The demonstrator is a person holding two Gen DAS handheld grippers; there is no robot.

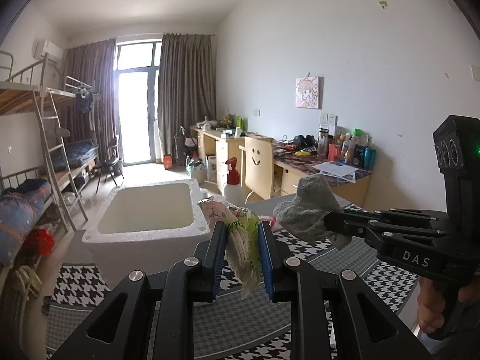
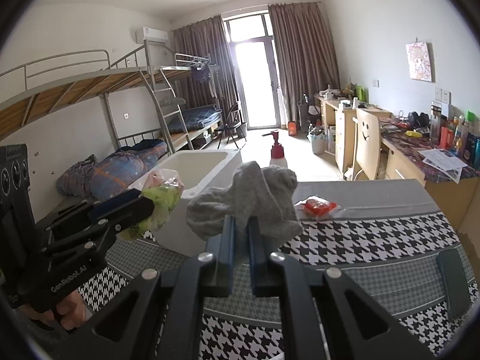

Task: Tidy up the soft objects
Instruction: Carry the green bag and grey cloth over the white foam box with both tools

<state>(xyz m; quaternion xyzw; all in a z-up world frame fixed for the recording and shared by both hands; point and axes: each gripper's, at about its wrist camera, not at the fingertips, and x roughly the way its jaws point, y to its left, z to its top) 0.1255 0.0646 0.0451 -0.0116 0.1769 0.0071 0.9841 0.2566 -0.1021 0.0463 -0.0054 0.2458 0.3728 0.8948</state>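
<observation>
Dormitory room, bunk beds (image 2: 90, 90), desks (image 1: 300, 165)

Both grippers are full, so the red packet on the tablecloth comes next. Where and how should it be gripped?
Judging by its pose, the red packet lies flat on the table, with clear crinkled film jutting past the red contents. Come from above and pinch a raised fold near the middle, or an edge flap, jaws across its short side. Either gripper, for example the right gripper, must first drop its grey sock.
</observation>
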